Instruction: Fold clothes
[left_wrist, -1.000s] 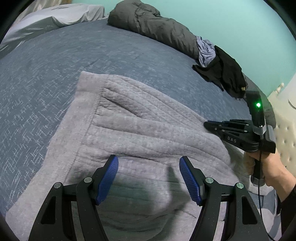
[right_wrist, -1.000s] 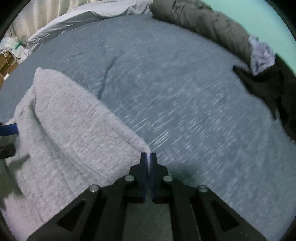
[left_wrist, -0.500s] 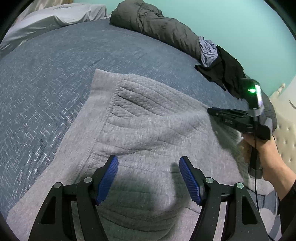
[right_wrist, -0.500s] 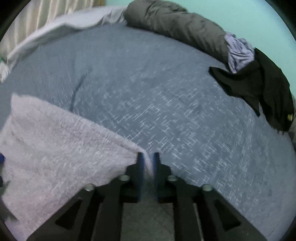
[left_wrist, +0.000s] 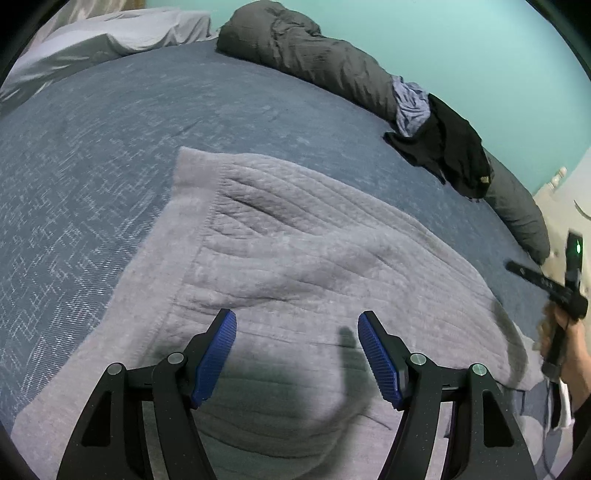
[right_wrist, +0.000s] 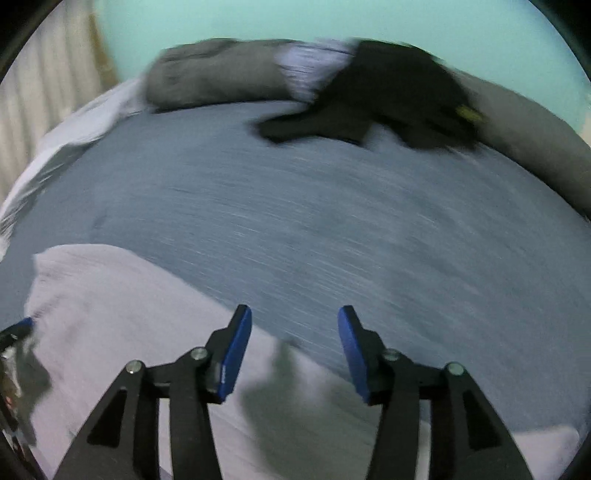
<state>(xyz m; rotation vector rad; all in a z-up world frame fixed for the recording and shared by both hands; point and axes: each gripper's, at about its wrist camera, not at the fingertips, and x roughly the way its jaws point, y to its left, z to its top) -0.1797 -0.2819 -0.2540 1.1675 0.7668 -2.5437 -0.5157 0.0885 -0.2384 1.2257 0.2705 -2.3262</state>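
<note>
The grey knit garment (left_wrist: 295, 266) lies spread on the blue bedspread (left_wrist: 110, 129), one stitched edge running up its left side and a soft ridge across the middle — it looks laid out flat so a fold can be made over it. Above its near part hangs the left gripper (left_wrist: 297, 354), blue pads spread apart with nothing between them, throwing a shadow on the cloth; I'd say it waits there to pin or take up the near edge. Off at the garment's right edge the right gripper (right_wrist: 294, 347) is opening, its jaws parted over cloth and bedspread with no fabric pinched between them, which reads as a corner just let go where it was meant to lie. Its view is smeared, so finer detail is lost. Further back, against the teal wall (left_wrist: 480, 55), a rolled grey duvet (left_wrist: 314, 62) and a heap of dark clothes (left_wrist: 450, 151) sit well clear — likely waiting their turn.
</note>
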